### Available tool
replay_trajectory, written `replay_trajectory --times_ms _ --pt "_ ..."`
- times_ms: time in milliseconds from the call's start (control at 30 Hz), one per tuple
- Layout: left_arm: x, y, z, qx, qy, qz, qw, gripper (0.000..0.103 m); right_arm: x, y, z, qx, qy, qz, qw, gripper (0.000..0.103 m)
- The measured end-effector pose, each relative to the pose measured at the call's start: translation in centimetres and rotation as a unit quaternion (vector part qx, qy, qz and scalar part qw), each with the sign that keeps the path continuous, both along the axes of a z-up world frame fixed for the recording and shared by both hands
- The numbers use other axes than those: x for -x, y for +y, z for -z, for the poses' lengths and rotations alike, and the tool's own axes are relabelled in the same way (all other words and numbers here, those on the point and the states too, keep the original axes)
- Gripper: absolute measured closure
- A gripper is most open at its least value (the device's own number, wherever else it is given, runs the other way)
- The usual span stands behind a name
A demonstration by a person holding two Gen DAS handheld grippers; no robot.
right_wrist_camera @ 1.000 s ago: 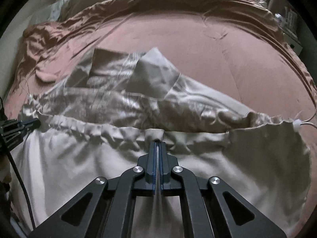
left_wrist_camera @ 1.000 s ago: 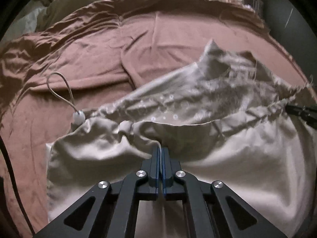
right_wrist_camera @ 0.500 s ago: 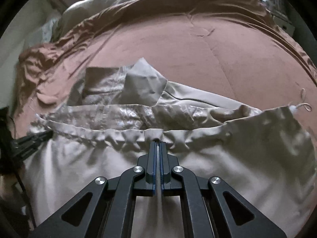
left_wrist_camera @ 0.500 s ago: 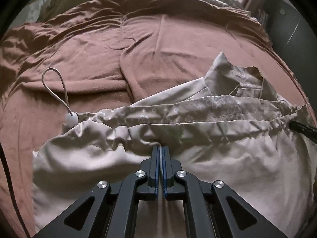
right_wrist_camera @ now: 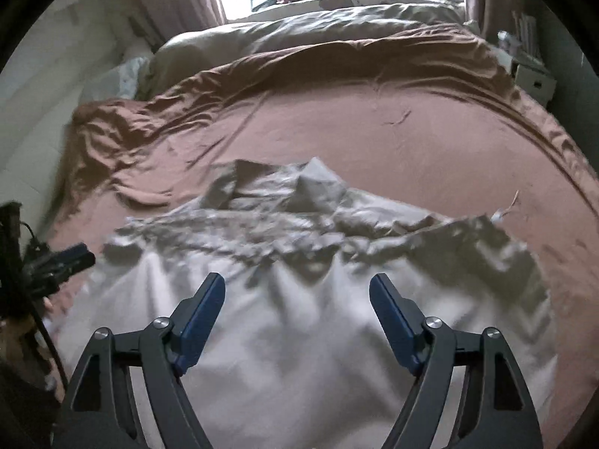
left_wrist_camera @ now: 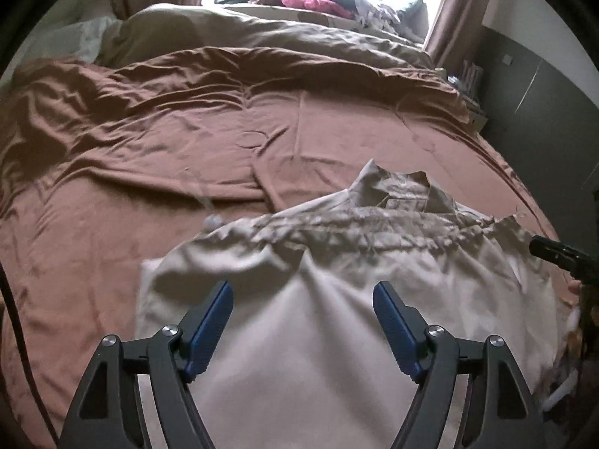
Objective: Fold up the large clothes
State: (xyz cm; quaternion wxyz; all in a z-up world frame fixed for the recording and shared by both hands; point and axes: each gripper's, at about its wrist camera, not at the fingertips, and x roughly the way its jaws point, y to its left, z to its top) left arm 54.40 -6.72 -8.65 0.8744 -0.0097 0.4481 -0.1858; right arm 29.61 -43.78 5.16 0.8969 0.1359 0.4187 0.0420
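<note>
A large beige garment [left_wrist_camera: 329,280] with a drawstring hem lies folded over on the brown bed cover [left_wrist_camera: 157,142]; its collar end points away from me. It also shows in the right wrist view [right_wrist_camera: 299,269]. My left gripper [left_wrist_camera: 303,292] is open and empty above the garment's near part. My right gripper [right_wrist_camera: 297,286] is open and empty above the same cloth. The right gripper's tip shows at the right edge of the left wrist view [left_wrist_camera: 554,252], and the left gripper's tip shows at the left of the right wrist view [right_wrist_camera: 63,262].
A white drawstring end [right_wrist_camera: 503,211] lies on the brown cover [right_wrist_camera: 411,142] beside the garment. A beige duvet [left_wrist_camera: 299,37] lies at the bed's far end below a window sill with toys. A dark cabinet [left_wrist_camera: 543,104] stands to the right.
Both grippers have opened and let go of the garment's gathered hem. Both have pulled back and tilted up, so the far bed and window now show.
</note>
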Motion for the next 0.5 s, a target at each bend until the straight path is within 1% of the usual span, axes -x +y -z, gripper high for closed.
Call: replay_trajectory --times_ms 100,167,233,267,300,400,500 --pt "2.0 2.4 -0.1 0.001 0.003 -0.016 0.9999 0.025 2.0 1.9 0.0 0.026 -0.001 -0.009 1.000 0.025" --pt "3.4 4.0 0.1 0.005 0.008 -0.028 0.9996 0.025 3.4 3.5 0.3 0.034 -0.002 -0.022 0.999 0.025" --pt "5.0 5.7 0.2 0.008 0.011 -0.039 0.9992 0.025 4.6 4.3 0.2 0.040 0.003 -0.030 0.999 0.037" --pt "5.7 6.4 0.3 0.008 0.012 -0.042 0.9990 0.025 5.2 4.9 0.5 0.037 0.011 -0.036 0.999 0.051" --pt "6.6 7.2 0.3 0.010 0.012 -0.047 0.9988 0.025 5.8 5.1 0.8 0.028 0.016 -0.039 0.999 0.057" --pt "8.8 9.9 0.8 0.019 0.016 -0.065 0.9976 0.025 7.7 6.2 1.6 0.028 0.015 -0.034 0.999 0.062" --pt "10.7 12.6 1.8 0.033 0.028 -0.090 0.9950 0.025 9.6 7.5 2.3 0.022 0.013 -0.040 0.999 0.065"
